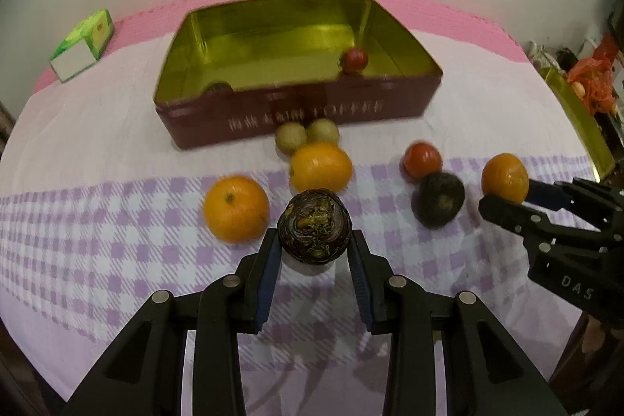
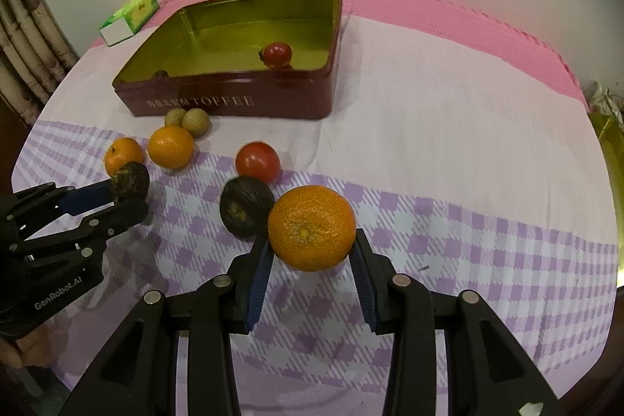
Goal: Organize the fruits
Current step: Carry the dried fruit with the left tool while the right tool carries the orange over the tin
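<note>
My left gripper (image 1: 314,240) is shut on a dark wrinkled passion fruit (image 1: 314,230), held just above the checked cloth. My right gripper (image 2: 312,240) is shut on an orange mandarin (image 2: 312,227); the mandarin (image 1: 504,177) also shows at the right of the left wrist view. A dark red toffee tin (image 1: 296,108) stands open at the back with one red tomato (image 1: 354,59) inside. On the cloth lie two mandarins (image 1: 236,208) (image 1: 320,166), two small tan fruits (image 1: 289,137), a red tomato (image 1: 422,159) and a dark avocado-like fruit (image 1: 438,199).
A green and white carton (image 1: 84,43) lies at the back left on the pink mat. A gold tin lid (image 1: 581,119) and orange clutter sit off the table's right edge. White cloth lies bare to the right of the tin (image 2: 429,104).
</note>
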